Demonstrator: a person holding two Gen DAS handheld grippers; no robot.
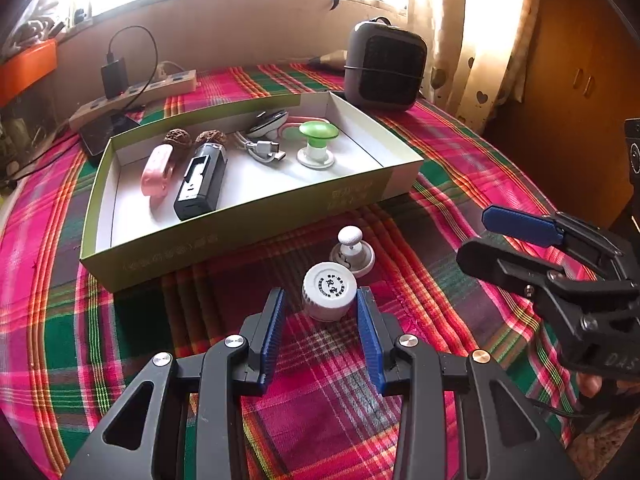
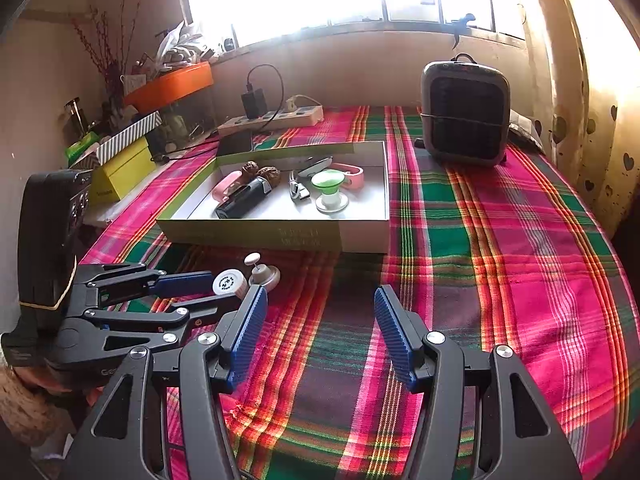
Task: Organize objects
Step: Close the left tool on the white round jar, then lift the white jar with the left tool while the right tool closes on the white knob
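A small white bottle (image 1: 329,292) (image 2: 229,282) stands on the plaid cloth between the blue pads of my left gripper (image 1: 322,294) (image 2: 226,290). The right pad is at the bottle's side, while a strip of cloth shows between the left pad and the bottle, so the jaws are open around it. Just beyond stands a white knobbed piece (image 1: 352,254) (image 2: 262,274). Behind it is a shallow green-sided box (image 1: 240,216) (image 2: 260,234) holding a pink case, a black device, two walnuts, a cable and a green-topped knob. My right gripper (image 2: 320,300) (image 1: 474,234) hovers open to the right with nothing between its fingers.
A grey heater (image 1: 384,68) (image 2: 464,112) stands behind the box at the right. A power strip (image 1: 160,88) (image 2: 276,118) with a charger lies at the back left, next to a dark phone (image 1: 104,132). A yellow box (image 2: 120,172) and clutter line the left edge.
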